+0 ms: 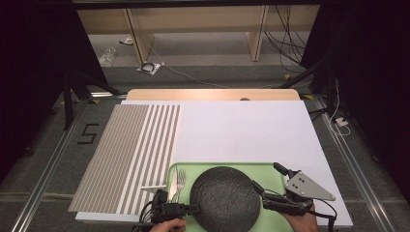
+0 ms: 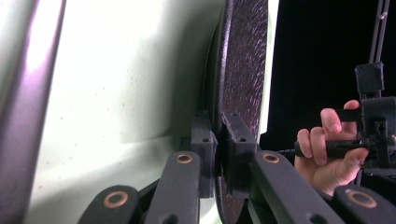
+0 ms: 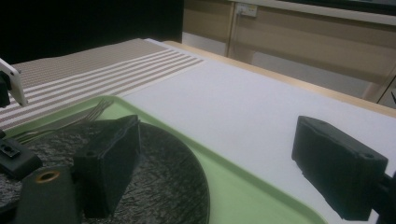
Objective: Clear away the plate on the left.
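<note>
Two grippers: your left gripper [image 1: 196,209] is pinching the stiff, likely heavy, breakable dark plate [image 1: 226,198] at its rim, while your right gripper [image 1: 269,180] is waiting wide open.

Dark plate [image 1: 225,198], lower centre of the high view: rough, pebbled finish, matt, looking like stoneware or textured plastic; its rim is showing the same grain in the left gripper view [image 2: 243,70]. Green tray [image 1: 270,169] beneath it: smooth plastic, giving off a soft sheen. Fork [image 1: 180,181] at the tray's left edge: bright, polished metal. Striped mat [image 1: 130,154], left of frame: woven cloth, matt. White sheet [image 1: 241,130], centre: smooth and matt, paper or board. Tabletop [image 1: 212,94], upper centre: pale wood, lightly glossy. Left claw [image 2: 217,154] and right claw [image 3: 215,163]: matt black plastic, with coppery metal rivets showing at the joints.
</note>
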